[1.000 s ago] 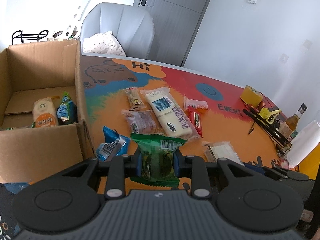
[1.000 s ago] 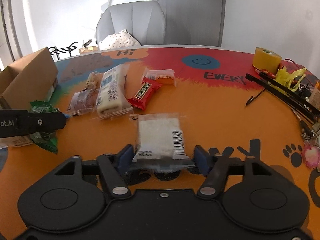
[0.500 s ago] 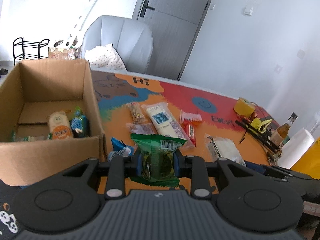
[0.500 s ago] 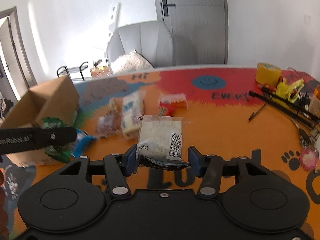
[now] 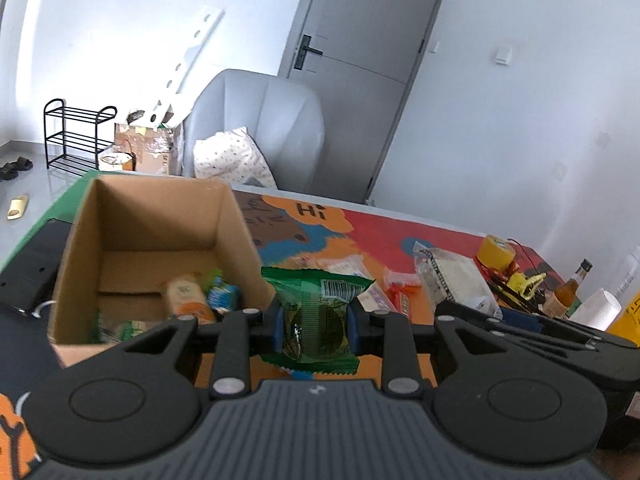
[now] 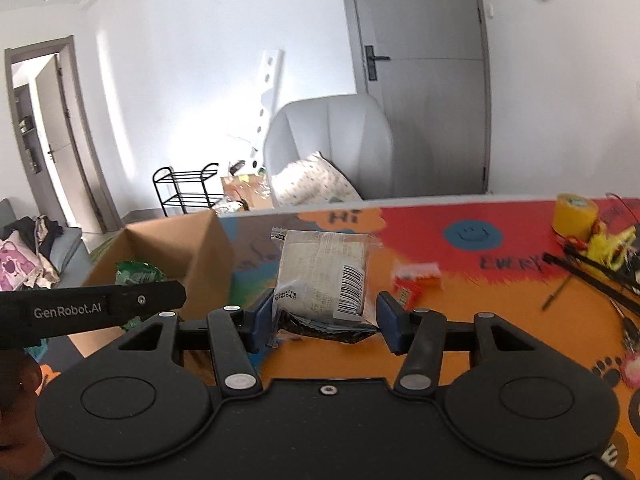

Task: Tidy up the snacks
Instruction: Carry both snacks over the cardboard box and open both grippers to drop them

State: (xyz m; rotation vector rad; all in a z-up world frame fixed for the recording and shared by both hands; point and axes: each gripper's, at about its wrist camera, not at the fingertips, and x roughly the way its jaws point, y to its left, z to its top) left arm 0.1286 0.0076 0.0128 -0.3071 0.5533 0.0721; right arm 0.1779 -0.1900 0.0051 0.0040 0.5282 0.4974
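My left gripper [image 5: 315, 327] is shut on a green snack packet [image 5: 318, 312] and holds it in the air just right of the open cardboard box [image 5: 234, 216]. The box holds several snacks, among them an orange-and-cream packet [image 5: 188, 300]. My right gripper [image 6: 325, 322] is shut on a clear packet of pale cake with a barcode [image 6: 324, 272], held above the table to the right of the box [image 6: 208, 248]. That packet also shows in the left wrist view [image 5: 452, 276]. The green packet shows in the right wrist view [image 6: 134, 274] behind the left gripper's body.
Red snack packets [image 6: 412, 280] lie on the colourful table mat [image 6: 460, 320]. A yellow tape roll [image 6: 574, 212], black tools and a bottle [image 5: 570, 290] sit at the right end. A grey chair [image 5: 264, 132] stands behind the table. A black device [image 5: 32, 268] lies left of the box.
Both grippers have risen and moved left toward the box, each still holding its packet. The right gripper closed on the pale cake packet and lifted it off the table.
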